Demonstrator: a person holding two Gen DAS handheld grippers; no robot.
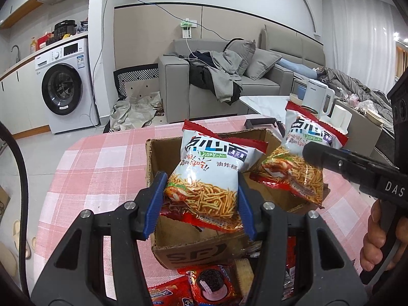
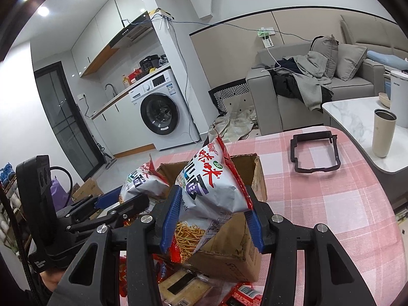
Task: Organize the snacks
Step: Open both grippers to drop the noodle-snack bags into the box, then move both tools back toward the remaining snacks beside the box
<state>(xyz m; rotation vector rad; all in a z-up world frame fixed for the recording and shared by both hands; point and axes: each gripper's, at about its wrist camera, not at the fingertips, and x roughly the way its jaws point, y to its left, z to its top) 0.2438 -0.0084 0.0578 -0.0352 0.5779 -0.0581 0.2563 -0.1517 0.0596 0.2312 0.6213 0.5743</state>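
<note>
An open cardboard box (image 1: pixel 163 163) (image 2: pixel 255 178) stands on the pink checked tablecloth. My left gripper (image 1: pixel 201 199) is shut on a white-and-red noodle snack bag (image 1: pixel 206 173) and holds it above the box opening. My right gripper (image 2: pixel 211 219) is shut on a second, matching noodle snack bag (image 2: pixel 211 191), also above the box; that bag shows in the left wrist view (image 1: pixel 295 158) at the right. The left gripper and its bag (image 2: pixel 142 181) show at the left of the right wrist view.
Loose snack packets lie in front of the box: a cookie pack (image 1: pixel 211 285), red packets (image 2: pixel 244 293) and a wafer pack (image 2: pixel 183 283). A black frame (image 2: pixel 315 153) lies on the cloth at the far right. A marble side table (image 2: pixel 357 117) holds a tumbler (image 2: pixel 382 132) and a kettle (image 1: pixel 316 97).
</note>
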